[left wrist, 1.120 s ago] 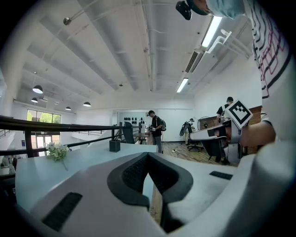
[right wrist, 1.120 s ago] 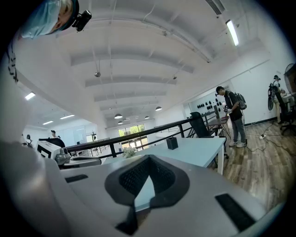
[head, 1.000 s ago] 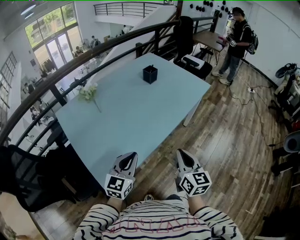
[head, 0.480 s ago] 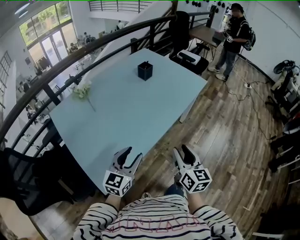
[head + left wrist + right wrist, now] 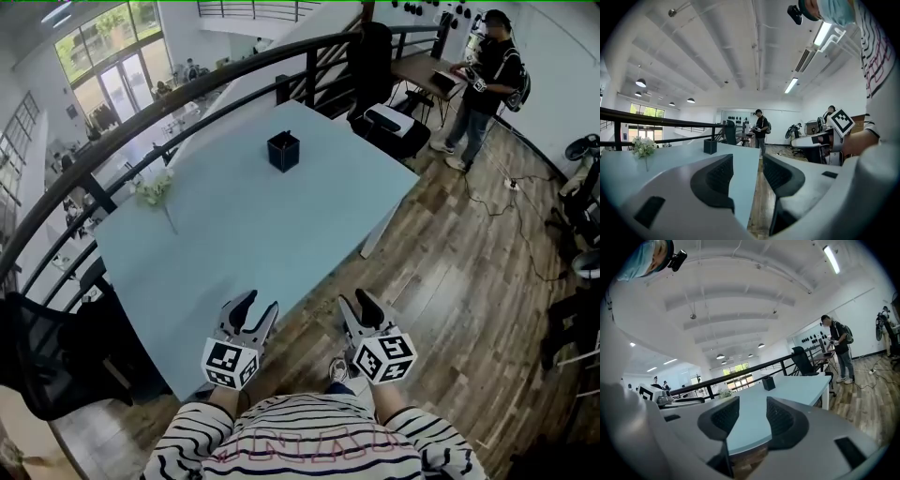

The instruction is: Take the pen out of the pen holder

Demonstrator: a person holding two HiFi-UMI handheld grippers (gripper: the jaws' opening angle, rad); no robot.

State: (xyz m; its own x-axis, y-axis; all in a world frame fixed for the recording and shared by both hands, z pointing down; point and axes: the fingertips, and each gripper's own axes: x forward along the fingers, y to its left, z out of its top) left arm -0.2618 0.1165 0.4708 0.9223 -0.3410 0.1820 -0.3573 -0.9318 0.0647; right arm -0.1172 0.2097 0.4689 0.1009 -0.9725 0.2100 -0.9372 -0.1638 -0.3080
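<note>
A black square pen holder [image 5: 283, 151] stands near the far end of the light blue table [image 5: 234, 234]; I cannot make out a pen in it. It also shows small and distant as the holder [image 5: 710, 146] in the left gripper view and the holder [image 5: 768, 383] in the right gripper view. My left gripper [image 5: 256, 307] hovers at the table's near edge, open and empty. My right gripper [image 5: 357, 302] is beside it over the wooden floor, also open with nothing between its jaws. Both point toward the holder, far short of it.
A white flower sprig [image 5: 153, 190] lies on the table's left side. A dark railing [image 5: 187, 103] runs behind the table. A black chair [image 5: 56, 366] stands at the near left and another chair [image 5: 370, 56] beyond the table. A person [image 5: 489, 70] stands at the far right.
Both grippers' jaws were shut a second ago and now stand open. Both hands have shifted forward along the table's near edge, and the head view has swung slightly.
</note>
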